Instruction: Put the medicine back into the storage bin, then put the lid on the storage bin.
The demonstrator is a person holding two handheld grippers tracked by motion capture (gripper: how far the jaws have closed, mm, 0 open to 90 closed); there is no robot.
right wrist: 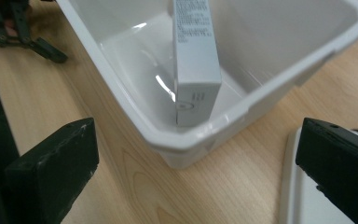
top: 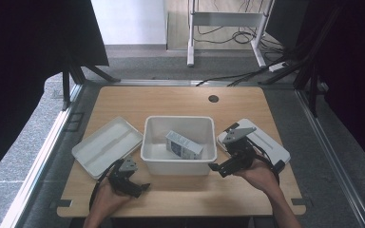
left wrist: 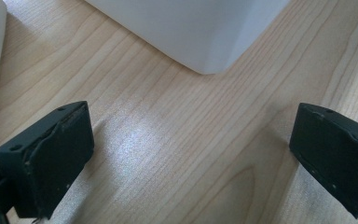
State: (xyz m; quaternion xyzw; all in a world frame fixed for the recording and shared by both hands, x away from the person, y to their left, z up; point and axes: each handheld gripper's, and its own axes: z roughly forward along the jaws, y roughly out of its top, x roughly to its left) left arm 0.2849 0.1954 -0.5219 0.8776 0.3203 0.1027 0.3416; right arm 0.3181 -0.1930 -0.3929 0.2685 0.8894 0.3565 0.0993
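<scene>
- Wooden table (top: 123,99) under the high camera, round cable hole (top: 213,99) near the far edge; grey carpeted floor (top: 138,64) and white desk legs (top: 190,38) beyond.
- White tub (top: 154,152) at the centre of the table, open-topped, with a grey-white carton (top: 183,145) leaning inside toward the right wall.
- Same carton in the right gripper view, standing on end in the tub's near corner, small print down its narrow side.
- Shallow white tray (top: 105,145) lying left of the tub, angled, just beside it.
- Second flat white lid (top: 273,148) lying right of the tub, partly covered by the right gripper (top: 216,167).
- Right gripper held in the right hand (top: 256,175) at the tub's front right corner, jaws wide apart and empty, tub corner showing between them.
- Left gripper (top: 144,186) held in the left hand (top: 105,198) low over bare wood in front of the tub's left corner, jaws spread wide, clasping nothing.
- Tub's rounded bottom corner showing at the top of the left gripper view, tray edge at far left.
</scene>
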